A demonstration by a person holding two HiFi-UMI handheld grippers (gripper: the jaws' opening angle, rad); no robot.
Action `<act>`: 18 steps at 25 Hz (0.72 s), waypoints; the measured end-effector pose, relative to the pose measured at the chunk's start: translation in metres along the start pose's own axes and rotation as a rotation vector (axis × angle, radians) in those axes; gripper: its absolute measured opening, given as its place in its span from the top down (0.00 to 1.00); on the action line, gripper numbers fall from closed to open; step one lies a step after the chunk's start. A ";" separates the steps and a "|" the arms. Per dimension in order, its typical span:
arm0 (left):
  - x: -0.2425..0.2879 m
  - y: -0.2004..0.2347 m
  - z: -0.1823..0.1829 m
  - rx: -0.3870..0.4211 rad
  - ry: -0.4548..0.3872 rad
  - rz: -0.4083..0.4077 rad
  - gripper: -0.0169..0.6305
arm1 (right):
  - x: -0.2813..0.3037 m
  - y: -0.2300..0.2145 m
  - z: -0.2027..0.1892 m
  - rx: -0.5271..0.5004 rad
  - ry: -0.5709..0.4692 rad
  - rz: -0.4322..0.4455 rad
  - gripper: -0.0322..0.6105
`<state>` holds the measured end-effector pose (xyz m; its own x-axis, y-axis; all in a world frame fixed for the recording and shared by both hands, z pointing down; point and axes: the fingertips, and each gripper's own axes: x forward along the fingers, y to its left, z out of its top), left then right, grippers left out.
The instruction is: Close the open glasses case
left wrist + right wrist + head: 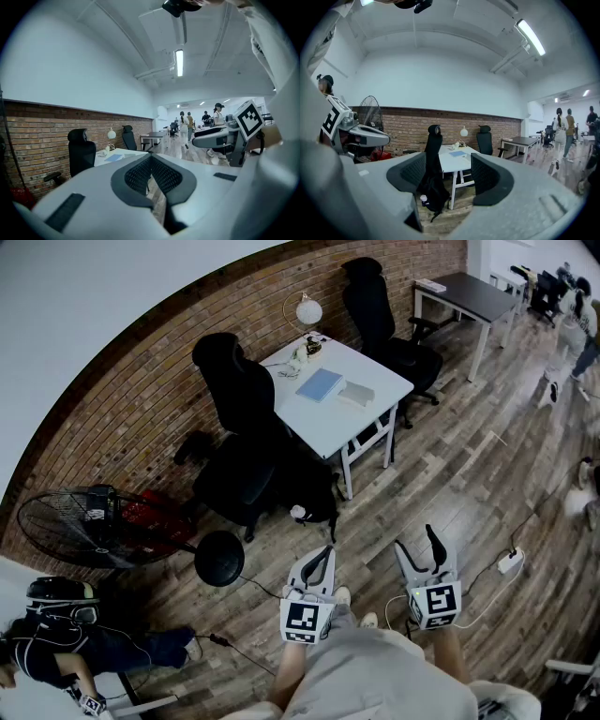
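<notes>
Glasses case (356,393): probably the small grey thing on the white bench (328,423), just beside a blue book (320,384); it's too small to tell whether the lid is up. You stand well apart from it. Left gripper (323,557) jaws are pressed together, empty. Right gripper (415,542) jaws are wide, nothing between them. Task not started: the approach and the closing are all left.
</notes>
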<state>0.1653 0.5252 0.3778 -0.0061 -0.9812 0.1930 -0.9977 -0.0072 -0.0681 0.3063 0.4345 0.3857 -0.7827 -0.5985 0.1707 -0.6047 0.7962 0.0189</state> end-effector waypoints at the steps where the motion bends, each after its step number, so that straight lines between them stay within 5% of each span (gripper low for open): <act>1: -0.001 -0.003 0.001 0.002 -0.001 0.001 0.97 | -0.003 -0.002 0.001 0.002 -0.003 -0.001 0.48; 18: 0.036 0.021 0.009 0.014 -0.025 -0.023 0.97 | 0.039 -0.005 0.013 0.009 -0.008 -0.009 0.48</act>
<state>0.1450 0.4883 0.3743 0.0183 -0.9853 0.1698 -0.9965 -0.0318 -0.0774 0.2770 0.4063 0.3798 -0.7783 -0.6064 0.1626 -0.6131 0.7899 0.0115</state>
